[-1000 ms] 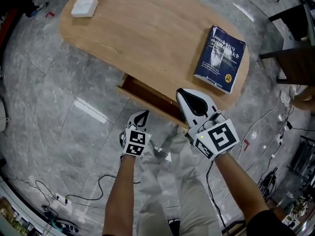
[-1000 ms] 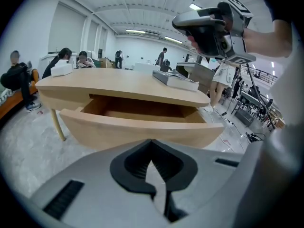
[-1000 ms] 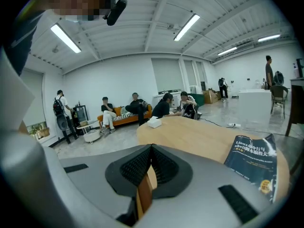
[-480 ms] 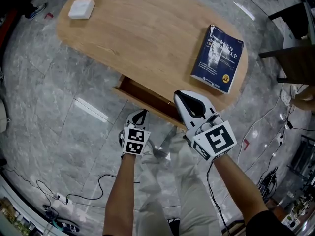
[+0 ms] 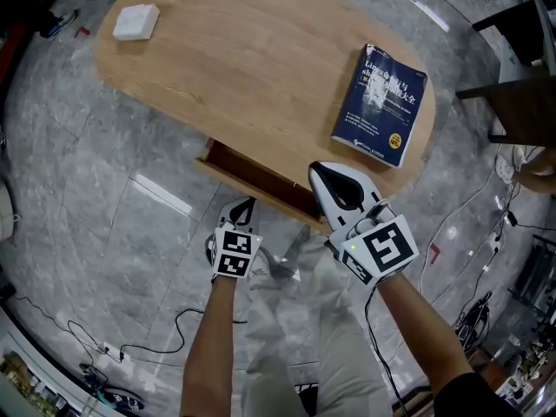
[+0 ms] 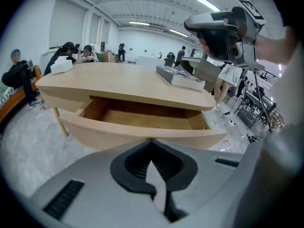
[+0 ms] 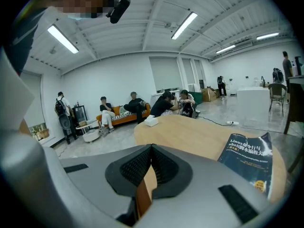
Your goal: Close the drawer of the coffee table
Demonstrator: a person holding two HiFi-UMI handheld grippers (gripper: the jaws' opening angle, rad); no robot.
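Note:
The oval wooden coffee table (image 5: 243, 68) has its drawer (image 5: 252, 179) pulled out on my near side; its inside (image 6: 142, 118) looks bare. My left gripper (image 5: 246, 203) is shut with nothing in it, and its tips (image 6: 152, 140) are right at the drawer's front panel (image 6: 142, 133); whether they touch it I cannot tell. My right gripper (image 5: 320, 172) is also shut and holds nothing. It hovers higher, over the table's near edge beside the drawer's right end, and shows in the left gripper view as the right gripper (image 6: 223, 30).
A dark blue book (image 5: 380, 102) lies on the tabletop at the right, also seen as the book (image 7: 249, 160). A white box (image 5: 131, 22) sits at the table's far left end. Cables trail over the grey stone floor (image 5: 104, 215). People sit on a sofa (image 7: 118, 113) far behind.
The head view has shifted a little. Both grippers stay shut at about the same spots by the drawer, which stands about as far out as before.

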